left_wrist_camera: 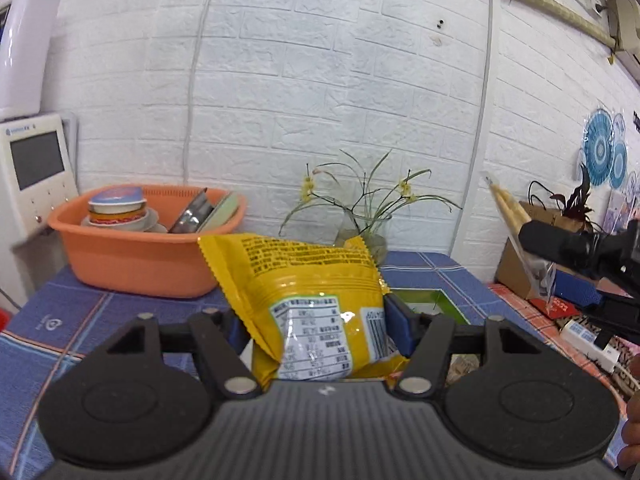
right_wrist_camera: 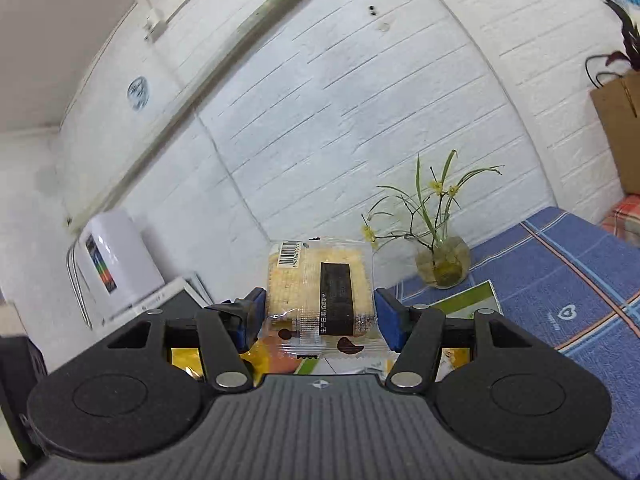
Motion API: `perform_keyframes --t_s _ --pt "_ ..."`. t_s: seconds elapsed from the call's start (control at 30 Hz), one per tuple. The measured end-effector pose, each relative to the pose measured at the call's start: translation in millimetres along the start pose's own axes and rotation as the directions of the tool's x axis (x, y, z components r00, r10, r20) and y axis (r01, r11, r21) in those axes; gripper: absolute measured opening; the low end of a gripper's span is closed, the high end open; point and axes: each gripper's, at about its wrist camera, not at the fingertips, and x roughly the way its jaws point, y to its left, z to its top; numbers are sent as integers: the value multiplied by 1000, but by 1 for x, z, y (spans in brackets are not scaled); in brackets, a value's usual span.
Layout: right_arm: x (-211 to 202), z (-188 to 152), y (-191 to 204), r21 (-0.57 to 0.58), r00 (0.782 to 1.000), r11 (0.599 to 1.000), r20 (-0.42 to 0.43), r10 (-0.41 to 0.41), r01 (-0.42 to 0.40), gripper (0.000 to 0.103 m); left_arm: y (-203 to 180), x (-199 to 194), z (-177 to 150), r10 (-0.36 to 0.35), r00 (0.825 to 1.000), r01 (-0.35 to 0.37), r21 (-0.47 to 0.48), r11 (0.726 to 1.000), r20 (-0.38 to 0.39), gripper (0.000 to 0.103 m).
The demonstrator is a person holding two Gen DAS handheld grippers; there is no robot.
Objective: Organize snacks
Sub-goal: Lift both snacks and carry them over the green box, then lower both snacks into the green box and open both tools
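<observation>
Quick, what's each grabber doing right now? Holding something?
Left gripper: jaws shut on the yellow snack bag, held up off the table.
Right gripper: jaws shut on the clear cracker packet, also held up.

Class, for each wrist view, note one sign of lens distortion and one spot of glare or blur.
Left wrist: wall's brick lines bow; glare on the yellow snack bag. Right wrist: horizon tilts, wall pipe curves; clear cracker wrapper glints, plant slightly soft.

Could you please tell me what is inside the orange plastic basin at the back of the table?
The orange plastic basin holds stacked bowls, a steel dish and a pale green plate; its wall hides anything lower.
</observation>
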Motion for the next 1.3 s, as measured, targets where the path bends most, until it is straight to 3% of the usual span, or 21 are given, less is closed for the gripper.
perform_keyframes --t_s 0.07,0.13,0.3,0.37,0.5,0.83,1.03,1.13,1.3 --pt "5 4 -3 -10 1000 1000 11 -24 24 96 -1 13 0 -8 1000 8 -24 1000 -5 64" --pt "10 -2 -1 -106 997 992 15 -74 75 96 0 24 -4 -15 1000 14 -43 999 -11 64" --pt "24 -28 -8 -254 978 944 48 -204 210 97 6 46 -21 -5 1000 3 -73 997 -31 63" --pt "30 -34 -10 -294 973 928 45 -225 228 96 6 56 -25 0 997 -5 -61 998 -71 63" --pt "39 -44 -12 -343 970 910 18 -241 233 97 -1 59 -29 18 998 -18 1 1000 -67 63" --pt "52 -58 -17 -405 960 879 -7 -278 252 97 -8 67 -36 23 997 -19 57 998 -80 63" --pt "58 -60 -29 -373 939 874 -21 -343 311 100 -7 72 -40 31 996 -25 70 997 -83 72" --pt "56 -58 -30 -351 943 887 -33 -331 299 102 -7 69 -39 53 997 -47 83 995 -64 82" --pt "49 -50 -27 -315 954 909 -32 -298 273 103 -10 57 -32 88 996 -86 120 989 -12 87"
